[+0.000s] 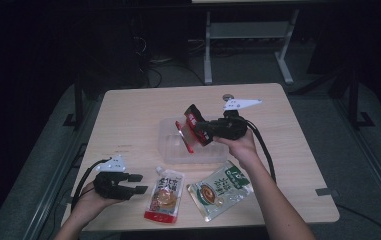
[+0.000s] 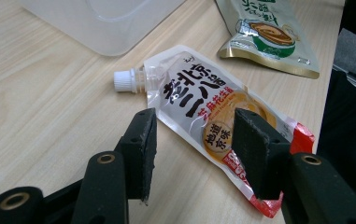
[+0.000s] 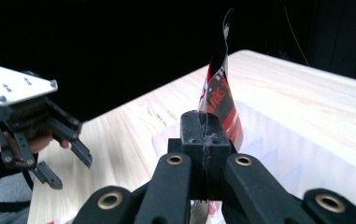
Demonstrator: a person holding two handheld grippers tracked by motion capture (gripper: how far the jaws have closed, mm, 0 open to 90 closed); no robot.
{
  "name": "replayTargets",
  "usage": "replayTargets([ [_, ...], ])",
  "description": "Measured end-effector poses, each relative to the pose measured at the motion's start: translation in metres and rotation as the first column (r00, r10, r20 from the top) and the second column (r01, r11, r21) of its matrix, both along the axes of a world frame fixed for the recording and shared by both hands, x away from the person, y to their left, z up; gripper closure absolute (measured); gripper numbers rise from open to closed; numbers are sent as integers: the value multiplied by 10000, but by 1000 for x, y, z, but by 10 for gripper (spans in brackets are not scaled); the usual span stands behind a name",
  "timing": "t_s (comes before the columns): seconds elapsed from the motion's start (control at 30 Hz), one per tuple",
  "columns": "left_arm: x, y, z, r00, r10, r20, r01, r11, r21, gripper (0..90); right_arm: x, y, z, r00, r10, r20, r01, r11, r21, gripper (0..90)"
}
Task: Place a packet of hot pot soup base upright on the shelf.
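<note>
Two pouches near the front edge of the table point(image 1: 128, 107), flat and just beside each other: a white and red spouted pouch point(image 1: 165, 194) with a white screw cap pointing toward the container, and a green and white pouch point(image 1: 219, 187) to its right, neither touched. Left gripper point(image 1: 139, 183) resting at the near left corner, jaws about half open and holding nothing, aimed across at the spouted pouch point(image 2: 213, 116), which lies just past the fingertips in the left gripper view, apart from them. Farther in, right gripper point(image 1: 201, 134) clamped tight on a red and black packet point(image 1: 190, 127), held over the clear plastic container point(image 1: 170, 150) in the middle of the table. Packet thin and glossy, red with black edging and white print, pinched at its lower part so that most of it stands up above the pads point(image 3: 192, 135), slightly curled at the top. Probably the step in hand: dropping the packet into the container. Best done by bringing the packet low inside the walls before letting go, keeping it clear of the ribbed dividers, and opening the jaws only when the bottom edge is close to the floor, since a light, stiff sachet could tip over the rim or catch on a pad. Beyond the table, only dark floor and the legs of a white frame point(image 1: 208, 50).
</note>
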State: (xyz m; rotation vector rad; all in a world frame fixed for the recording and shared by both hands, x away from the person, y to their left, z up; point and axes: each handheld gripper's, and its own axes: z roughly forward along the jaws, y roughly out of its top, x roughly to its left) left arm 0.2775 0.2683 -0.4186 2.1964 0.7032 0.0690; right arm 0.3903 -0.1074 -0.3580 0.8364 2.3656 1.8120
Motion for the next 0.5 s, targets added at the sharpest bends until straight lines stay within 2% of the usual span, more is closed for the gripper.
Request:
replayTargets([
  [0.17,0,-1,-2,9999,-59,-92,60,9999,118,501,-1,-1,-3,10000,-77,-51,77,9999,-141,898],
  [0.33,0,-3,-2,9999,-69,-158,70,9999,76,503,-6,0,-1,10000,-19,76,24,9979,-640,896],
  [0.5,0,-4,-3,9995,-121,-282,125,9998,138,503,-6,2,0,10000,-67,9,67,9952,-972,881],
])
